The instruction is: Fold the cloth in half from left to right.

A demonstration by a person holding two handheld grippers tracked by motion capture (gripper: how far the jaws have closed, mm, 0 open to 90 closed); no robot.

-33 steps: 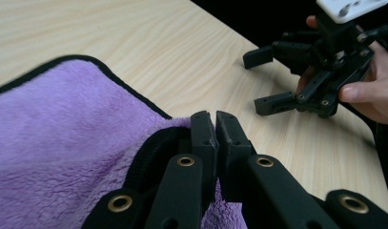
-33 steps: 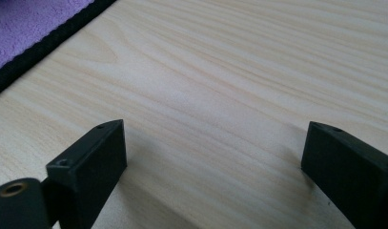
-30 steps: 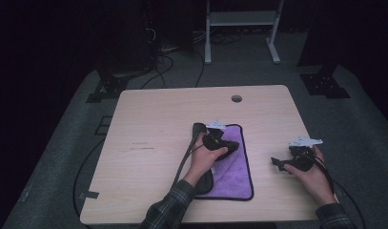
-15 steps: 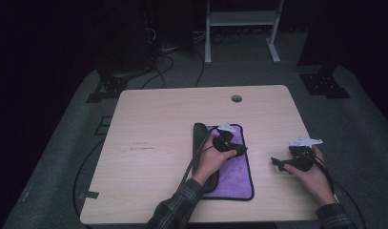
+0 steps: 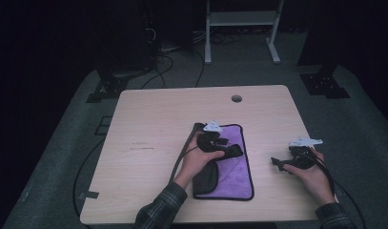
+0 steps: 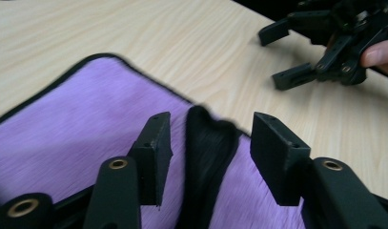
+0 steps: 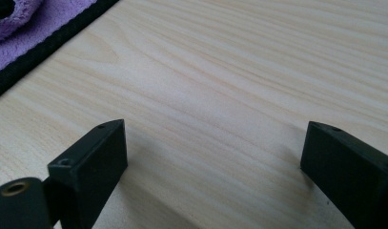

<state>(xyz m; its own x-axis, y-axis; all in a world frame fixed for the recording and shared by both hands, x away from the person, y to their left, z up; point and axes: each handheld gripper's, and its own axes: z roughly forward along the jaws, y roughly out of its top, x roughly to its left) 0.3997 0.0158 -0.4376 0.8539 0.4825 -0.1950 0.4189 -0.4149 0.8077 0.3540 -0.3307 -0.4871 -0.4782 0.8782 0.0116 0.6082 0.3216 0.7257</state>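
A purple cloth (image 5: 235, 177) with a black border lies on the wooden table (image 5: 148, 124), its left side folded over so the dark underside (image 5: 206, 179) shows. My left gripper (image 5: 235, 150) hovers low over the cloth's middle, pointing right. Its jaws have just been opening. In the left gripper view a raised black fold of the cloth (image 6: 208, 143) stands between the pads (image 6: 156, 143), which do not touch it. My right gripper (image 5: 277, 163) rests to the right of the cloth, open over bare wood (image 7: 215, 109). The cloth's edge (image 7: 34, 24) shows in the right gripper view.
A small round hole (image 5: 236, 98) sits near the table's far edge. Cables trail from both grippers across the table and over the grey floor. A white frame (image 5: 241, 19) and black stands rise behind the table. Bare wood stretches left of the cloth.
My left gripper has shifted to the right over the cloth, with the hand stretched further across it. The right hand and its gripper have kept still.
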